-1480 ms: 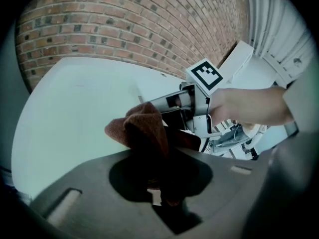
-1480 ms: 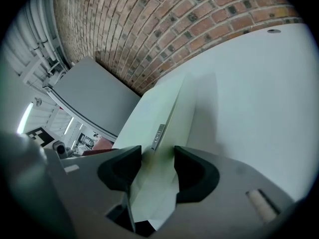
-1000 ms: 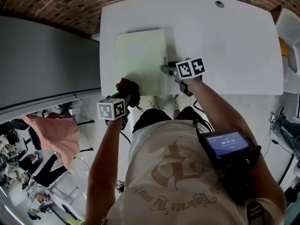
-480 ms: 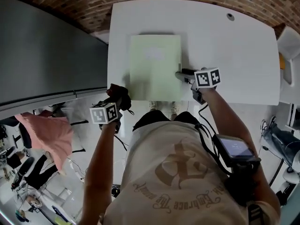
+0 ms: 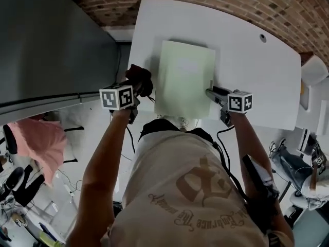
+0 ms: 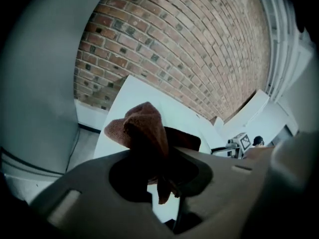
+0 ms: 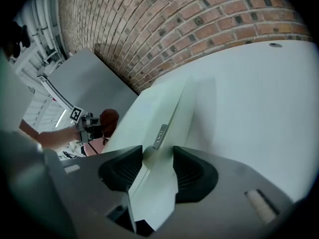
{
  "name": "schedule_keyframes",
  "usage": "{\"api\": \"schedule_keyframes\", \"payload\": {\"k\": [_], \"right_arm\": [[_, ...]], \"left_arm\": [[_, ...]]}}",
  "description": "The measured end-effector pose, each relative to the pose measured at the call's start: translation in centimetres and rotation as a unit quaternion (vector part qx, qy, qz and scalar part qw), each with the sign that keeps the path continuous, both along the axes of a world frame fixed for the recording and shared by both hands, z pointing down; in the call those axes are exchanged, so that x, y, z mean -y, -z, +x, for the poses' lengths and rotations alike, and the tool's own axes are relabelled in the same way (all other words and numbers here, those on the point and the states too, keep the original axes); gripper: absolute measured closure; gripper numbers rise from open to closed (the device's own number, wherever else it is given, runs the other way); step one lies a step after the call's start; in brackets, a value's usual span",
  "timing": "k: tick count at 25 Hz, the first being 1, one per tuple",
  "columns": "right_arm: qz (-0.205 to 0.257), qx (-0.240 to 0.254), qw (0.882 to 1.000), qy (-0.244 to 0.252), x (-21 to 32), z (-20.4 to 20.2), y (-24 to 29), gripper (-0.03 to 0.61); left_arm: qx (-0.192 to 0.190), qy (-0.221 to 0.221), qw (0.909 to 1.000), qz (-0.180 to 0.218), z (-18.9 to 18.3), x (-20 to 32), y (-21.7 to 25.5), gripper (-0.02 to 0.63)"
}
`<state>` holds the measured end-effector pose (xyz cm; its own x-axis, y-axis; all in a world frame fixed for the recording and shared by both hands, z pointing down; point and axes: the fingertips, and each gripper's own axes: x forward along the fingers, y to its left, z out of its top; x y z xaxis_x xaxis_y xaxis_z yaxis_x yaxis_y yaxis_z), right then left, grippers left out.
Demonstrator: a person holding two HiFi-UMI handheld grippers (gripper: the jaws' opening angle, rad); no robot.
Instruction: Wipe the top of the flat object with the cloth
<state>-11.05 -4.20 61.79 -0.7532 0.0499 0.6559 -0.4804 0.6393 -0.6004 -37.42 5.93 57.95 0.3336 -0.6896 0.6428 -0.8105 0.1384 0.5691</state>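
Note:
A pale green flat object (image 5: 185,78) lies on the white table (image 5: 257,71), near its front edge. My left gripper (image 5: 134,90) is shut on a bunched brown cloth (image 5: 140,80), held just off the object's near left corner. In the left gripper view the cloth (image 6: 144,128) sticks up out of the gripper (image 6: 162,178). My right gripper (image 5: 212,92) is at the object's right edge near the front corner. Its jaws are closing, and in the right gripper view the flat object (image 7: 164,113) fills the gap of the gripper (image 7: 158,166), both pads against it.
A grey partition (image 5: 56,45) stands left of the table and a brick wall (image 5: 247,4) runs behind it. A small round grommet (image 5: 262,37) sits in the far right of the tabletop. A pink cloth (image 5: 38,140) hangs low at the left.
My left gripper has carried the cloth up from below the table's front edge to beside the object's near left corner. The right gripper has stayed at the object's right edge.

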Motion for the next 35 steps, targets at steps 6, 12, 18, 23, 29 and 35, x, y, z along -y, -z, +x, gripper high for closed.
{"api": "schedule_keyframes", "payload": {"k": [6,12,18,23,29,35], "right_arm": [[0.013,-0.033,0.999,-0.021,0.4,0.0,0.1,0.385],[0.006,-0.055,0.998,-0.032,-0.1,0.1,0.5,0.388],[-0.013,-0.053,0.998,-0.042,-0.6,-0.5,0.3,0.391],[-0.002,-0.062,0.997,-0.046,-0.2,-0.3,0.4,0.393],[-0.006,-0.056,0.997,-0.053,-0.1,-0.1,0.3,0.393],[-0.025,-0.053,0.997,-0.053,-0.5,-0.4,0.3,0.393]], "left_arm": [[-0.018,-0.015,0.9995,0.022,-2.4,6.9,-0.3,0.531],[-0.031,-0.026,0.9985,0.036,-3.9,13.3,-0.6,0.531],[-0.033,-0.039,0.9984,0.023,-4.6,17.5,-1.9,0.531],[-0.035,-0.059,0.9976,-0.001,-3.0,17.2,-2.9,0.531],[-0.040,-0.079,0.9950,-0.046,-1.0,12.5,-4.3,0.531],[-0.038,-0.108,0.9906,-0.074,1.5,5.9,-4.2,0.531]]}}
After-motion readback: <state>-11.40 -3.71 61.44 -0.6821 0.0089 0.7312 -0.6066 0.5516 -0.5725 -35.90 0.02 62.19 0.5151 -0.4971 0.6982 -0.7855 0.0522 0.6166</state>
